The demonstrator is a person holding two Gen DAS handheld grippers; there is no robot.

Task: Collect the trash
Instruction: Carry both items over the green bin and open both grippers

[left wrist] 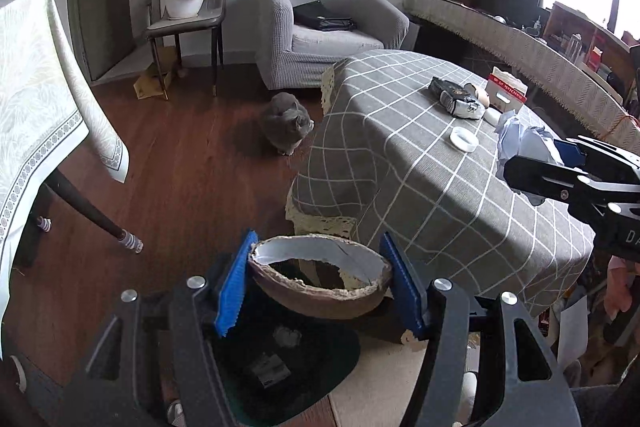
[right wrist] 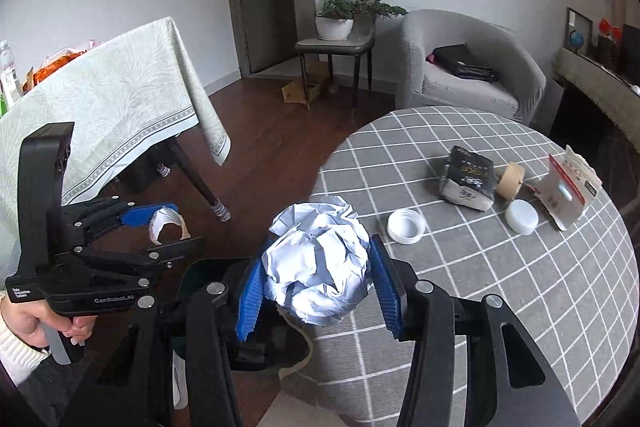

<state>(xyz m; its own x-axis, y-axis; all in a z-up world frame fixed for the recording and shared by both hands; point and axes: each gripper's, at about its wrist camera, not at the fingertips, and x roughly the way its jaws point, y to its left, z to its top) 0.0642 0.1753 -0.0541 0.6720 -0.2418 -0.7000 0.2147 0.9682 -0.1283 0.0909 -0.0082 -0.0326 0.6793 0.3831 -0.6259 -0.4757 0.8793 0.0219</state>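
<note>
Clamping crumpled paper (right wrist: 318,267): right gripper (right wrist: 316,279); left gripper (left wrist: 320,279) pinching tape roll (left wrist: 320,277).

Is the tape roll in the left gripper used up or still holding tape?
Used up, apparently: the tape roll clamped in the left gripper shows only a torn cardboard ring with a white lining, hollow through the middle.

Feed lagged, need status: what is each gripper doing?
Left gripper: closed on a tape roll.
Right gripper: closed on a paper ball.
</note>
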